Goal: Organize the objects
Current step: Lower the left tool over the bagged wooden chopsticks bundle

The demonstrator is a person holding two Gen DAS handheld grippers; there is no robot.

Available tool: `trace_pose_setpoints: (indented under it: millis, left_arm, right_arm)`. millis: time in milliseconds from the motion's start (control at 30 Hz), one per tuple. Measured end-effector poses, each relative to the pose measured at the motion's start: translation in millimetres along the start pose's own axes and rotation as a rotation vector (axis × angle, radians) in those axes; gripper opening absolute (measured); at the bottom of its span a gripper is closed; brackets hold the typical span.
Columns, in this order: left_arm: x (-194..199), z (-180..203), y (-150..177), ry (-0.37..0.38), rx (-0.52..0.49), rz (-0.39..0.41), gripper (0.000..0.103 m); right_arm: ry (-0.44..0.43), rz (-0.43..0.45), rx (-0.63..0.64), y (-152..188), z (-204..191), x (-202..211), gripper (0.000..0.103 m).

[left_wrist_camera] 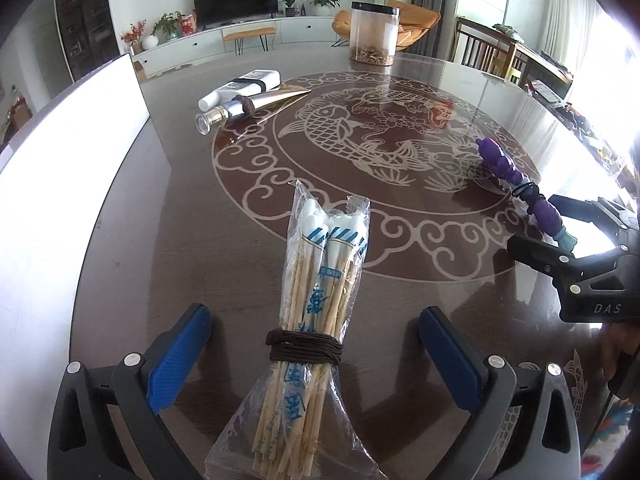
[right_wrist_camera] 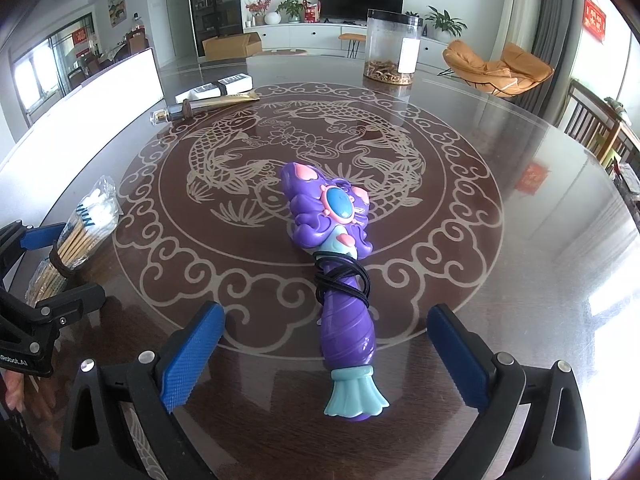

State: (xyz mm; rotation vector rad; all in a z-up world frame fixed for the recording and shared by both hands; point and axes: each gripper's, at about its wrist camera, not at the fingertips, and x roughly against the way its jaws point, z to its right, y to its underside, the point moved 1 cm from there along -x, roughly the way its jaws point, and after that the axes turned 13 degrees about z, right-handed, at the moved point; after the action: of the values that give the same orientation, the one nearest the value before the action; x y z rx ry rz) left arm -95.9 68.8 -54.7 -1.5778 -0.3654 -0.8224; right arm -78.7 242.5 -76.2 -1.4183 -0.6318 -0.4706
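Table [left_wrist_camera: 160, 184] bears swab bundle [left_wrist_camera: 316, 304] between spread, down-tilted left tongs [left_wrist_camera: 314, 354].

Ahead of my tongs a dark television [right_wrist_camera: 361, 1] is sitting on a long white cabinet [right_wrist_camera: 320, 36] against the far wall. An orange lounge chair [right_wrist_camera: 498, 68] is resting off to their right, where daylight is pouring through curtained windows [right_wrist_camera: 520, 8]. Potted plants [right_wrist_camera: 294, 7] are flanking the television.

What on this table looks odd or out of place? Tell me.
Nothing is spilled or broken. The swab packet, the purple toy wand and the tubes each lie flat, bound with a band. The jar stands upright, lid on.
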Motion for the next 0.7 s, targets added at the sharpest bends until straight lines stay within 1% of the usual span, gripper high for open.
trace_pose_setpoints:
  millis: [700]
  left_arm:
    - [1.3,-1.0,-1.1,0.000,-0.002,0.000,0.103]
  right_arm:
    - [0.004,-0.003,-0.001,-0.4,0.1,-2.1,0.103]
